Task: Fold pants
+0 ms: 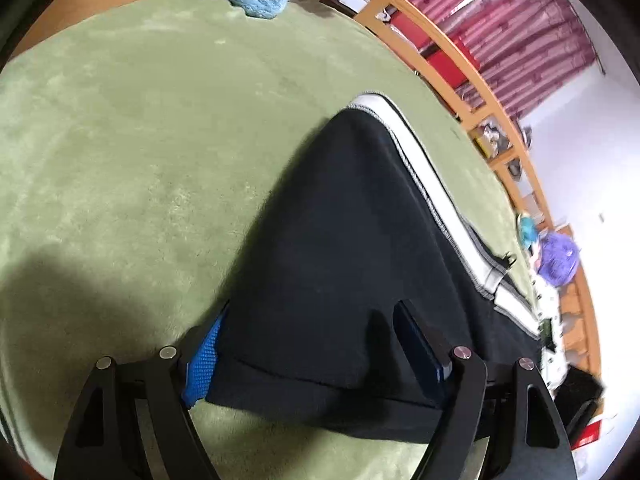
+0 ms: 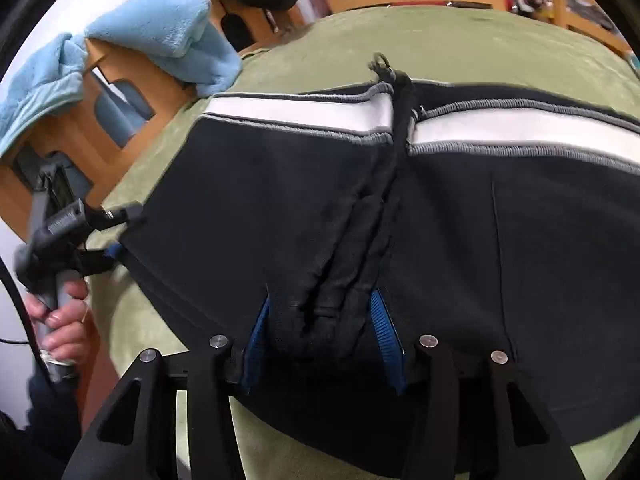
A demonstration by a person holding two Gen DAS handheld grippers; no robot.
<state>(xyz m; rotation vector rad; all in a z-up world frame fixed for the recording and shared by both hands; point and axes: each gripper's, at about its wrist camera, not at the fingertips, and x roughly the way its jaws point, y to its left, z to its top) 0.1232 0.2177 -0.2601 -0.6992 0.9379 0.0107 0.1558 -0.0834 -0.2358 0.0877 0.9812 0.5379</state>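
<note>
Black pants (image 1: 340, 248) with a white side stripe (image 1: 420, 152) lie on a green blanket (image 1: 140, 140). My left gripper (image 1: 316, 344) has its fingers wide apart with the hem edge of the pants draped between them; the left blue pad (image 1: 204, 356) shows beside the cloth. In the right wrist view the pants (image 2: 280, 200) are folded over, stripe (image 2: 304, 114) at the far edge. My right gripper (image 2: 324, 320) straddles a bunched ridge of cloth, blue pads (image 2: 384, 328) on each side. The left gripper (image 2: 116, 232) also shows there at the pants' left corner.
A light blue towel (image 2: 160, 28) hangs over the wooden headboard (image 2: 80, 136). A wooden bed rail (image 1: 460, 60) runs along the far side, with red boxes and clutter beyond. A purple item (image 1: 558, 256) sits at the right. A hand (image 2: 60, 320) holds the left gripper's handle.
</note>
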